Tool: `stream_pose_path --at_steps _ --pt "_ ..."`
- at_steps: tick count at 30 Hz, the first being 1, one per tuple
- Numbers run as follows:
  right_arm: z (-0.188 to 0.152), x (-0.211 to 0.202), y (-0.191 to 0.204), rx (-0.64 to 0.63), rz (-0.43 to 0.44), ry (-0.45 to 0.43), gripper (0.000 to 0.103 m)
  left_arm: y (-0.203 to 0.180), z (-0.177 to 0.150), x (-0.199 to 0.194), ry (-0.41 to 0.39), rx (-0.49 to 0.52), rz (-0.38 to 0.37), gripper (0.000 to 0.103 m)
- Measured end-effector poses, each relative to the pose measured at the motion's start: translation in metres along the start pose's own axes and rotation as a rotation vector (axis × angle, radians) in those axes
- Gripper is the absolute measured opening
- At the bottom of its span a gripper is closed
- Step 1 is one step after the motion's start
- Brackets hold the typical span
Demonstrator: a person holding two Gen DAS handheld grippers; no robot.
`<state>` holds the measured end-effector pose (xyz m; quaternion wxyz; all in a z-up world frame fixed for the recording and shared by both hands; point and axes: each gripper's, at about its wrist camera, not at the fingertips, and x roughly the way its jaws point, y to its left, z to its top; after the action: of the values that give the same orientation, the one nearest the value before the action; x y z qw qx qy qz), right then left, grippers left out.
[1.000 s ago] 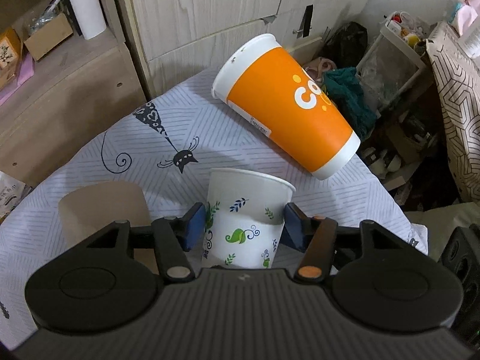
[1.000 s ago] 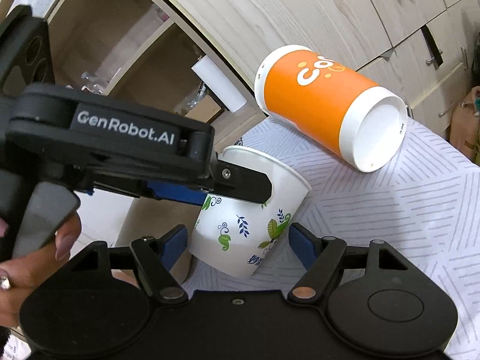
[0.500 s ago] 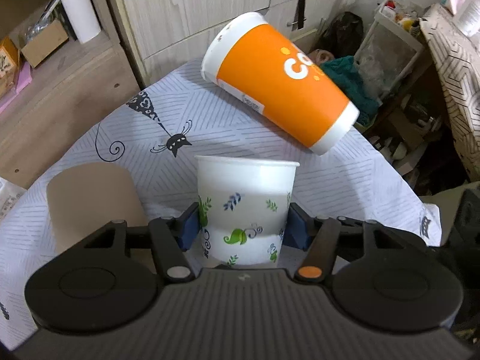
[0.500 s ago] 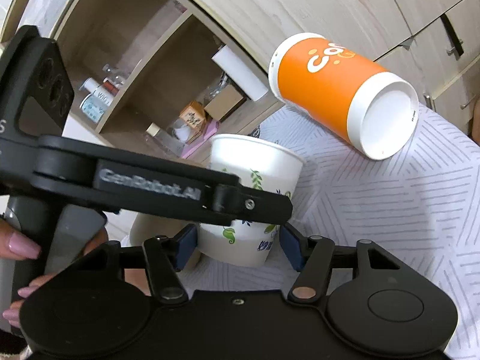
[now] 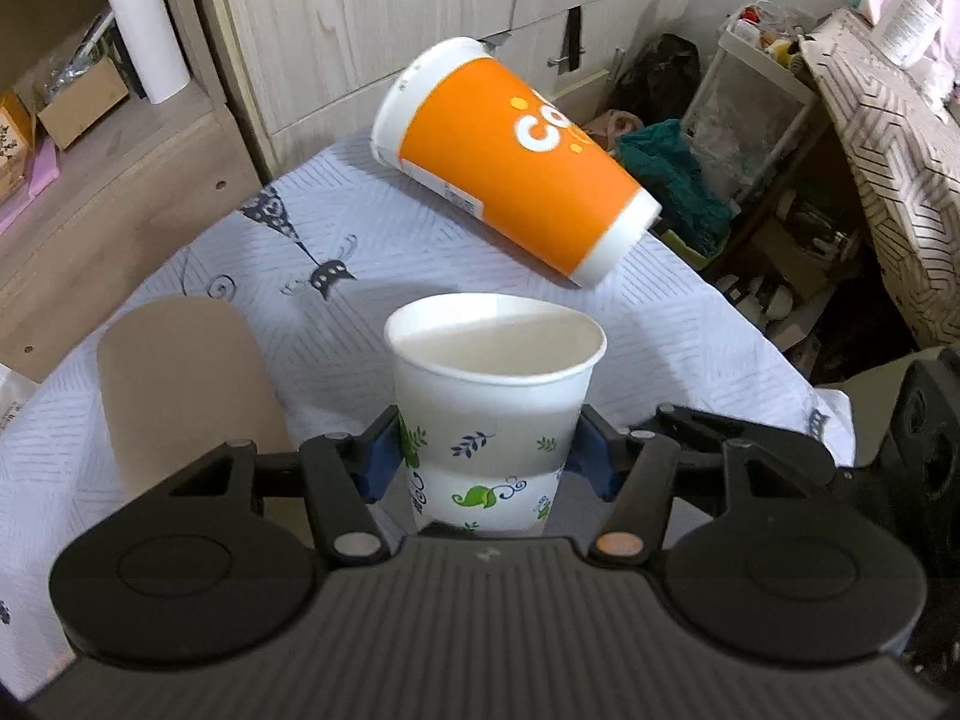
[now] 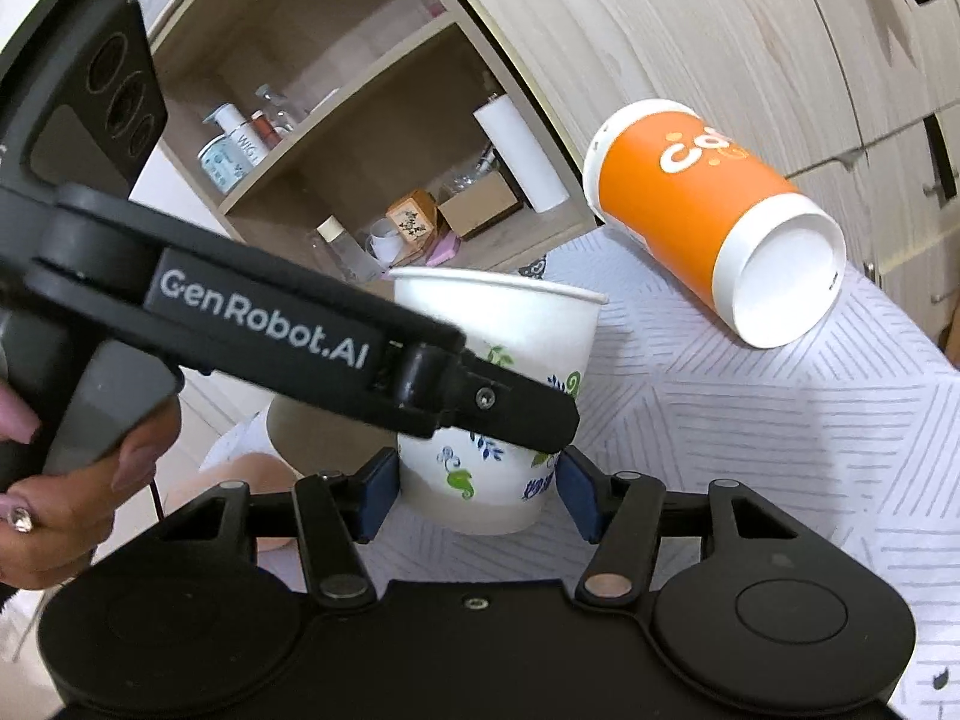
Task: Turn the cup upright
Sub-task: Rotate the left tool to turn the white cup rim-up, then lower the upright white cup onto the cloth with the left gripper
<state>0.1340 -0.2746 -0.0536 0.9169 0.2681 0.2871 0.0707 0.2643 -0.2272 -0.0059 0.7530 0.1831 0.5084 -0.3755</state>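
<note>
A white paper cup with leaf prints stands upright, mouth up, between the blue pads of my left gripper, which is shut on its lower body. In the right wrist view the same cup sits between the pads of my right gripper, which close on its base. The left gripper's black body crosses in front of the cup there. A large orange cup lies on its side on the table behind; it also shows in the right wrist view.
A brown paper cup stands upside down at the left of the white patterned tablecloth. Wooden cabinets and an open shelf with a paper roll stand behind. Clutter and a basket lie right of the table edge.
The white cup went from tilted to upright. The left wrist view has risen and now looks down into its mouth. The right gripper's pads closed in on the cup's base.
</note>
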Motion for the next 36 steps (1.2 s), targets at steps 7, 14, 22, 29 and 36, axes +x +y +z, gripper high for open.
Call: stream_pose_path --at_steps 7,14,22,29,36 --pt "-0.009 -0.025 0.015 -0.103 0.003 -0.046 0.066 -0.012 -0.025 -0.022 -0.043 0.0 -0.029 0.058" --pt "-0.027 -0.053 0.047 -0.24 0.059 -0.084 0.065 -0.017 -0.074 -0.065 -0.172 -0.009 -0.032 0.058" --pt "-0.066 -0.074 0.101 -0.571 0.063 -0.19 0.065 -0.011 -0.151 -0.111 -0.386 -0.06 -0.028 0.059" --pt "-0.096 -0.063 0.139 -0.709 0.011 -0.218 0.065 -0.009 -0.201 -0.121 -0.486 -0.059 0.074 0.059" --pt "-0.101 -0.05 0.148 -0.719 0.005 -0.193 0.065 0.004 -0.224 -0.114 -0.548 -0.057 0.107 0.059"
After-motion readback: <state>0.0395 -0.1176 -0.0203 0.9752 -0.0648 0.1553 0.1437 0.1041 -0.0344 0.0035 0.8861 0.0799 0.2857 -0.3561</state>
